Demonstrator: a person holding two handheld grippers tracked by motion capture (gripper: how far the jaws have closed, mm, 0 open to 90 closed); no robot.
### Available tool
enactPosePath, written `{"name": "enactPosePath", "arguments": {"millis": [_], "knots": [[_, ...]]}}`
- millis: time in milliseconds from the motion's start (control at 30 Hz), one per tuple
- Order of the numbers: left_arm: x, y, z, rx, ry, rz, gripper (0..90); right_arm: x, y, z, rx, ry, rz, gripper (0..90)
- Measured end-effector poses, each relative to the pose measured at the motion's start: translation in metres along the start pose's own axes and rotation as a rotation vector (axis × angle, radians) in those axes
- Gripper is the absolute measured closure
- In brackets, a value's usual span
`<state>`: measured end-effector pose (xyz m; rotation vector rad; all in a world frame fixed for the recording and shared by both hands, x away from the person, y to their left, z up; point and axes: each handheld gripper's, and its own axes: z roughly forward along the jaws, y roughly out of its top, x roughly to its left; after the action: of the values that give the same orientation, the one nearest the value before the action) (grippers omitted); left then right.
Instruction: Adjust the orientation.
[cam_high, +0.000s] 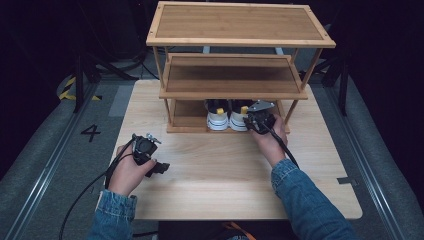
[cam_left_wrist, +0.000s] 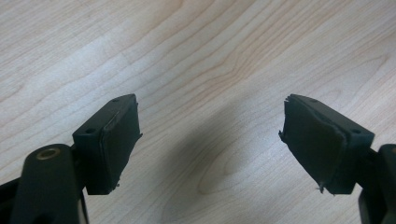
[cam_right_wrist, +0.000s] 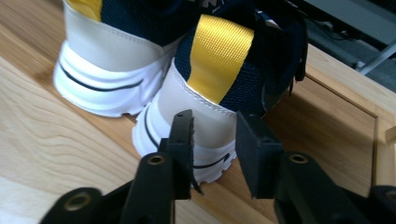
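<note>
**Right claw at the heel of a shoe on the rack's bottom shelf**

We see a three-tier wooden rack (cam_high: 240, 25) standing at the far side of the tabletop (cam_high: 220, 175). On its lowest shelf sits a pair of shoes, heels toward us — white soles, navy uppers, a yellow pull tab on each. The left shoe (cam_high: 217, 119) and the right shoe (cam_high: 239, 119) stand just beside each other, touching or nearly so at the heels.

Our right hand (cam_high: 272, 142) reaches forward to the rack's front edge, and the right claw (cam_high: 252, 122) is at the right shoe. From the right gripper view, the right claw (cam_right_wrist: 215, 140) has its jaws part-way apart with the white heel of the right shoe (cam_right_wrist: 210, 93) between them; the jaws sit close to the heel, but we cannot tell whether they press on it. The left shoe (cam_right_wrist: 107, 70) lies beyond, to that view's left.

Our left hand (cam_high: 127, 172) rests on the near left of the tabletop, well apart from the rack. The left claw (cam_high: 155, 167) lies low over the wood — in the left gripper view, the left claw (cam_left_wrist: 210, 140) is spread wide with bare tabletop (cam_left_wrist: 196, 56) between its jaws.
</note>
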<state>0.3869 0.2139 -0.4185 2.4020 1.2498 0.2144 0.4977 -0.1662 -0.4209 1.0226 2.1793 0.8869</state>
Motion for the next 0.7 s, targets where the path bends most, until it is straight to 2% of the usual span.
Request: {"name": "enactPosePath", "arguments": {"millis": [133, 333, 500, 700], "knots": [[0.001, -0.001, -0.001, -0.003, -0.001, 0.002, 19.6, -0.001, 0.002, -0.014, -0.016, 0.030, -0.004, 61.1], [0.000, -0.001, -0.001, -0.003, 0.001, -0.004, 19.6, -0.009, -0.001, -0.039, -0.024, 0.102, 0.047, 56.4], [-0.001, -0.002, -0.001, 0.002, 0.002, -0.002, 19.5, -0.017, -0.006, -0.061, -0.025, 0.150, 0.056, 51.9], [0.000, 0.001, 0.001, -0.001, 0.000, 0.001, 19.5, -0.023, -0.014, -0.084, -0.038, 0.167, 0.058, 48.9]]}}
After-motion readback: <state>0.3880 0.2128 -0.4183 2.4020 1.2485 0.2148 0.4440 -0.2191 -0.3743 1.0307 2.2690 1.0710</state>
